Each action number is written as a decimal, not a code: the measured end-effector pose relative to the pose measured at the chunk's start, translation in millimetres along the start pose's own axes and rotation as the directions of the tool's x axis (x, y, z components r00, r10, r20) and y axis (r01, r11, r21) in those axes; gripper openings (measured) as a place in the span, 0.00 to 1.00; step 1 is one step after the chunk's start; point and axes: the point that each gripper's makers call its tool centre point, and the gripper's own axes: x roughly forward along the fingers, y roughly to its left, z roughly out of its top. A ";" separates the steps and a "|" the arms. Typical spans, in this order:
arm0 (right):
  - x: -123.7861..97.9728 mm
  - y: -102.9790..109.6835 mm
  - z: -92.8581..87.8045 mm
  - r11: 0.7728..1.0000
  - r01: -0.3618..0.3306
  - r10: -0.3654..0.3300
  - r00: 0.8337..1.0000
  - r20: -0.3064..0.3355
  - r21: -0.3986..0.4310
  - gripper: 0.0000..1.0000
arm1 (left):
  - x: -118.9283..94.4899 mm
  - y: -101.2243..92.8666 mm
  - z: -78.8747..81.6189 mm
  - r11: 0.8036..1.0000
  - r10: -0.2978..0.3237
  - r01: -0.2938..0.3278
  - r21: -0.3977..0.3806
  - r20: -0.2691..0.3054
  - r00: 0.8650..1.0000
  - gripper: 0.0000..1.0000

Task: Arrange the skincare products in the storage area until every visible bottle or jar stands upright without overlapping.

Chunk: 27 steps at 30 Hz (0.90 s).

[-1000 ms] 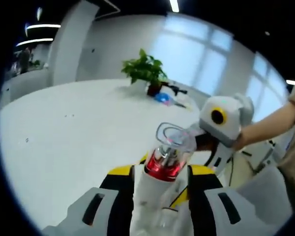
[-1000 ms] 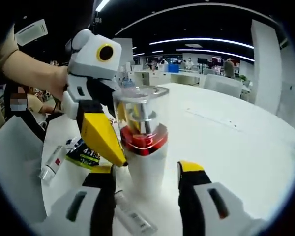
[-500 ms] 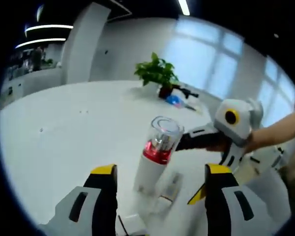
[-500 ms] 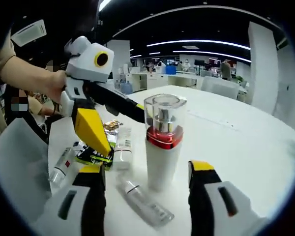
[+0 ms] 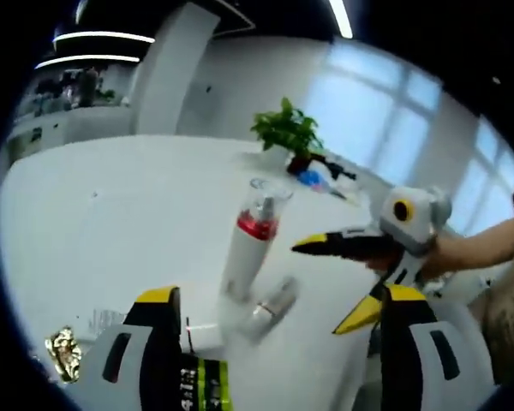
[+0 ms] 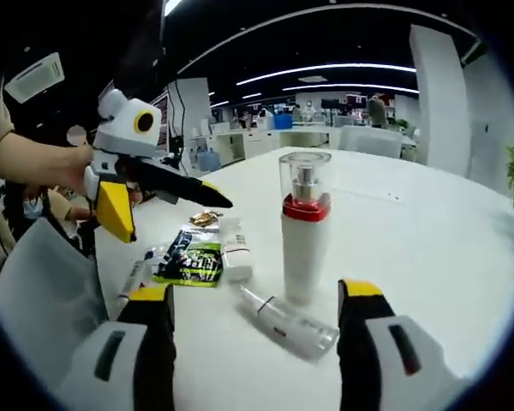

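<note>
On the white table (image 5: 111, 223), left gripper view: the left gripper (image 5: 283, 321) sits at the bottom with jaws spread wide, nothing between them. White pump bottle (image 5: 247, 248) with red collar and clear cap stands upright toward the table's middle, well inside the edges. Clear bottle (image 5: 272, 301) lies on its side just beside the pump bottle's base. Green-and-black sachet (image 5: 201, 387) lies flat near the left jaw; a crumpled gold wrapper (image 5: 64, 353) rests by the near edge. Right gripper (image 5: 347, 282) comes in from the right, held by a hand (image 5: 433, 257), jaws wide apart and empty. Potted plant (image 5: 293, 139) stands at the far edge.

Over the same table (image 6: 428, 231), right gripper view: right gripper (image 6: 257, 300) has jaws wide open, holding nothing. Pump bottle (image 6: 303, 229) upright between the jaw tips and beyond them. Clear bottle (image 6: 289, 321) on its side, touching or nearly touching the pump bottle's foot. Small white tube (image 6: 236, 255) and sachet (image 6: 190, 257) lie flat beside each other. Left gripper (image 6: 167, 205) hangs above them, open, empty.
</note>
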 end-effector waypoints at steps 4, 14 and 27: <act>-8.7 11.0 -5.3 1.000 -0.005 0.005 1.000 -0.002 0.009 0.80 | -13.9 -3.3 -5.0 0.998 0.029 -0.028 -0.056 0.011 1.000 0.97; -34.5 34.5 10.2 0.999 0.003 -0.004 0.999 0.052 0.032 0.83 | -50.1 -22.8 -17.3 0.994 0.081 -0.078 -0.073 0.040 0.996 0.97; -57.3 60.1 12.0 0.999 0.006 -0.009 0.998 0.070 0.044 0.84 | -98.6 -34.6 -60.3 0.982 0.174 -0.173 -0.080 0.003 0.985 0.97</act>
